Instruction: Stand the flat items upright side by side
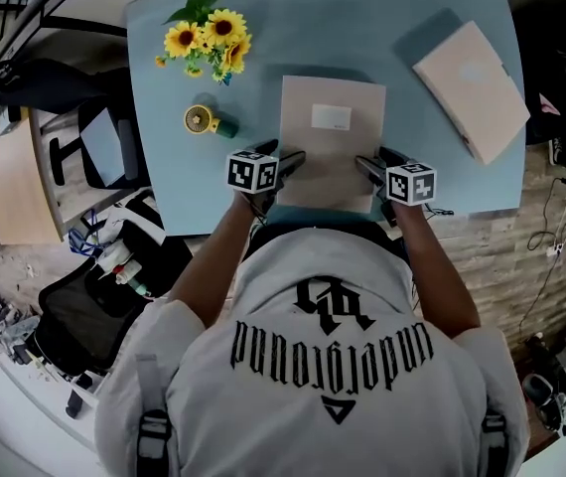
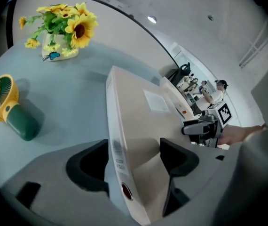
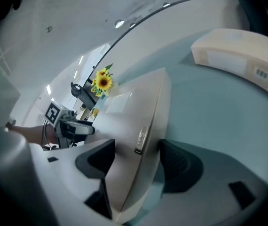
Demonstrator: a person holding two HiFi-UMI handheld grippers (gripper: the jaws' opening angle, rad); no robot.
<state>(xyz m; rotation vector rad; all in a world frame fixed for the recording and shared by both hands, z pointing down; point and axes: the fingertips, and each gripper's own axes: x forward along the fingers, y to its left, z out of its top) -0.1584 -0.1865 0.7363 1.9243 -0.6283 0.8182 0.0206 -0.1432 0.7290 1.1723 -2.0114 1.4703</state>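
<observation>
At the table's (image 1: 392,18) near edge, your left gripper (image 1: 293,159) and right gripper (image 1: 367,164) straddle the flat box's (image 1: 333,137) near corners, jaws spread wide. I cannot tell whether the right pads press. Close both evenly, then tip it upright, clear of the second box (image 1: 472,87) beyond.

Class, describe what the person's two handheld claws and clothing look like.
The left claw and right claw are pale grey plastic with dark curved pads. Each carries a white cube with black square markers. The person wears a white short-sleeved T-shirt with black lettering.
</observation>
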